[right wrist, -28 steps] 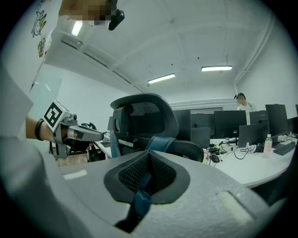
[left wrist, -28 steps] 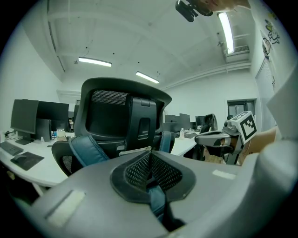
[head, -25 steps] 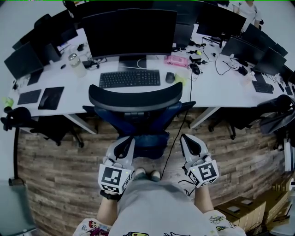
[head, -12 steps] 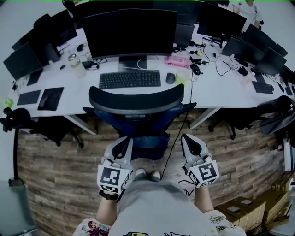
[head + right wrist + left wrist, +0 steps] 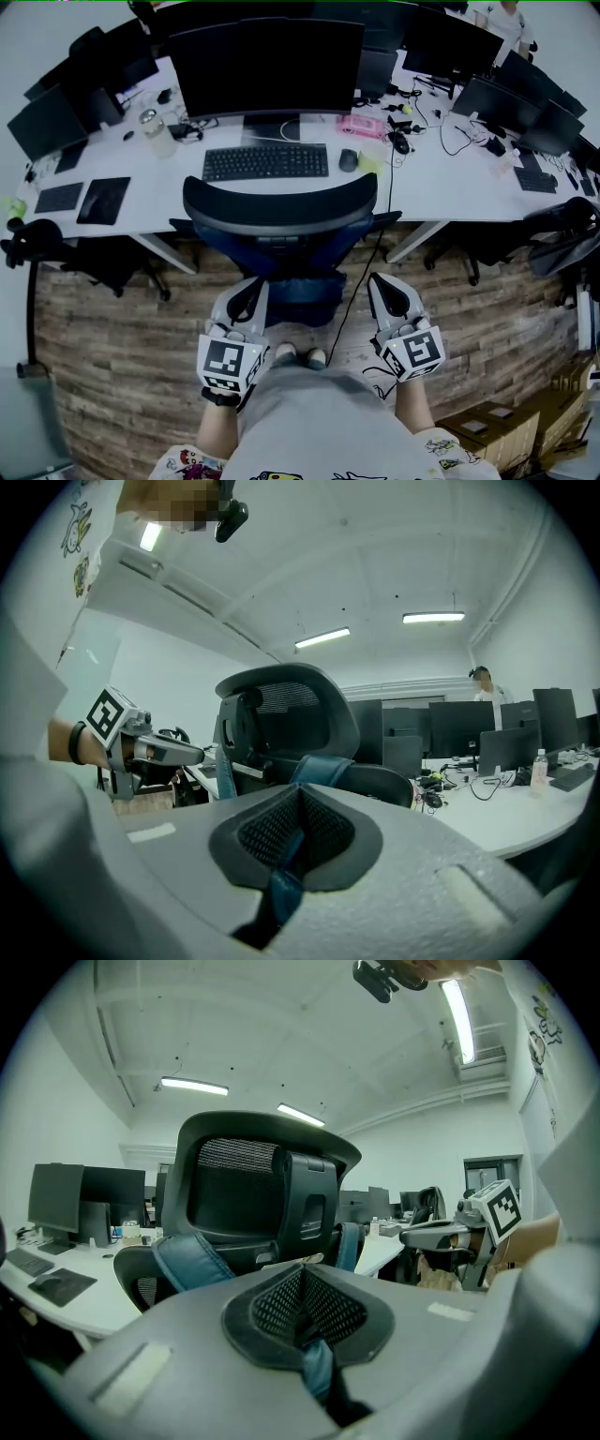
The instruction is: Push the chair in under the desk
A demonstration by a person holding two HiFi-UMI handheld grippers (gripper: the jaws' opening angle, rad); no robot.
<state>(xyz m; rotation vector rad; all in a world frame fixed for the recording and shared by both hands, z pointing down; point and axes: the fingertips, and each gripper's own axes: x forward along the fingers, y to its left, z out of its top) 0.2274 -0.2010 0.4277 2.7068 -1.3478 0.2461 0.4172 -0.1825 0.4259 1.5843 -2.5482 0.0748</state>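
The office chair [image 5: 279, 202] has a black curved backrest and a blue seat, and stands in front of the white desk [image 5: 441, 178] with its back toward me. In the head view my left gripper [image 5: 251, 287] and right gripper [image 5: 381, 281] are held level behind the chair, one on each side, both shut and empty. The left gripper view shows the left gripper [image 5: 300, 1283] with its jaws together and the chair [image 5: 253, 1185] just ahead, apart from it. In the right gripper view the right gripper [image 5: 298, 808] is likewise shut, with the chair [image 5: 291, 714] ahead to the left.
A large monitor [image 5: 267, 70], keyboard [image 5: 265, 161] and mouse [image 5: 347, 159] sit on the desk behind the chair. A black cable [image 5: 370, 262] hangs from the desk edge to the wooden floor. Other chairs stand at left [image 5: 56, 248] and right [image 5: 562, 234]. Cardboard boxes [image 5: 497, 422] lie at the lower right.
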